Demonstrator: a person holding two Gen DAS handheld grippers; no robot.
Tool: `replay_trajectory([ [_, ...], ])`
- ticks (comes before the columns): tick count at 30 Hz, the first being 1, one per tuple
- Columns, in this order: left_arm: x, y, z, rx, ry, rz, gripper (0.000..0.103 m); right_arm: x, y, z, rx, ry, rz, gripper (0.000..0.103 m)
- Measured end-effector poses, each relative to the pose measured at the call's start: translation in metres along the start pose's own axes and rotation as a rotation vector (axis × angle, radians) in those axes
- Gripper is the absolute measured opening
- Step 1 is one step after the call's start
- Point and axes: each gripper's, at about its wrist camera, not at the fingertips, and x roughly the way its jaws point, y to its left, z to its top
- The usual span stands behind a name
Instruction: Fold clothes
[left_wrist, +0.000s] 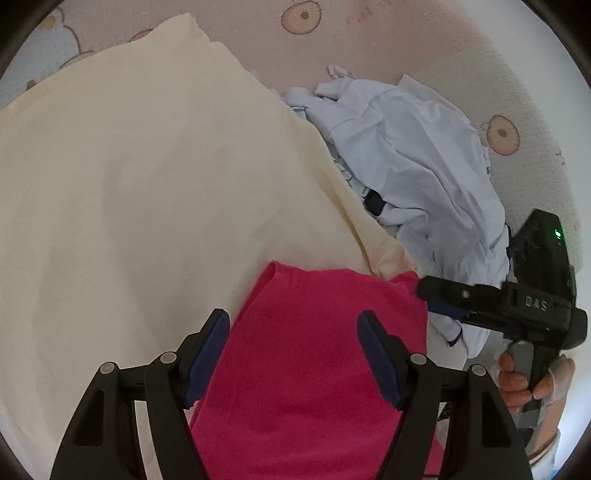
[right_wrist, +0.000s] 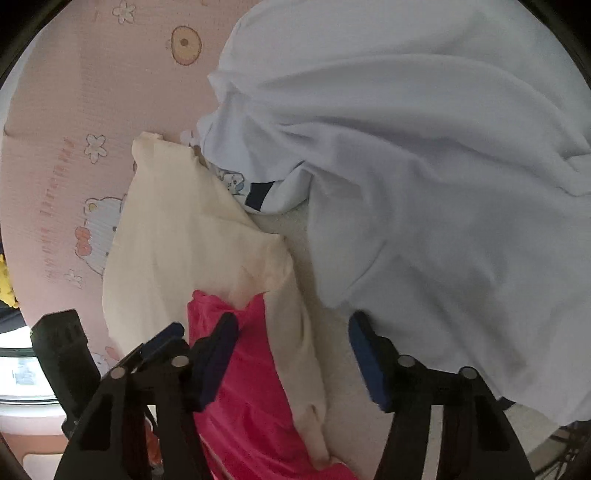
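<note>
Here, left to right: one broad cream cloth (left_wrist: 147, 177), one folded magenta towel (left_wrist: 306, 369) lying on its near edge, one crumpled white garment (left_wrist: 417, 155). Left gripper (left_wrist: 291, 350) gapes above the towel; right gripper (right_wrist: 291, 354) gapes too, holding nothing. Pink cartoon-print mat (left_wrist: 369, 40) lies bare beyond.

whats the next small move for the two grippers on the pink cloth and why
Probably lower both and pinch the pink cloth at its near edge. The left hand-held gripper and the right hand-held gripper are open, holding nothing, and the cream garment overlaps the cloth's far end.
</note>
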Motion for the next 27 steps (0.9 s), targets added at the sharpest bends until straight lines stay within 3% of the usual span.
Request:
replay_trajectory([
  [3, 0.003, 0.000, 0.002, 0.018, -0.004, 0.004, 0.070, 0.004, 0.002, -0.001, 0.004, 0.020, 0.040, 0.061],
  [9, 0.009, -0.010, -0.006, 0.081, -0.029, 0.004, 0.069, 0.017, 0.012, -0.008, -0.052, 0.062, -0.027, 0.052],
  [11, 0.007, -0.017, -0.010, 0.117, -0.067, 0.039, 0.056, 0.017, 0.011, -0.007, -0.051, 0.057, -0.038, 0.046],
  [12, 0.006, -0.021, -0.013, 0.134, -0.085, 0.057, 0.041, 0.017, 0.013, -0.006, -0.068, 0.053, -0.046, 0.043],
  [13, 0.007, -0.023, -0.015, 0.147, -0.096, 0.074, 0.031, 0.018, 0.017, -0.006, -0.101, 0.049, -0.055, 0.032],
  [15, 0.012, -0.023, -0.015, 0.143, -0.075, 0.084, 0.027, 0.024, 0.025, -0.007, -0.185, 0.065, -0.092, 0.023],
  [16, 0.013, -0.024, -0.016, 0.143, -0.074, 0.088, 0.019, 0.026, 0.030, -0.008, -0.235, 0.060, -0.116, 0.019],
  [19, 0.013, -0.026, -0.019, 0.151, -0.092, 0.102, 0.013, 0.025, 0.038, -0.010, -0.303, 0.033, -0.150, 0.011],
  [22, 0.009, -0.027, -0.019, 0.152, -0.108, 0.121, 0.011, 0.026, 0.052, -0.012, -0.423, 0.000, -0.236, 0.009],
  [27, 0.002, -0.028, -0.009, 0.187, -0.109, 0.171, 0.011, 0.027, 0.055, 0.002, -0.456, 0.001, -0.185, 0.009],
])
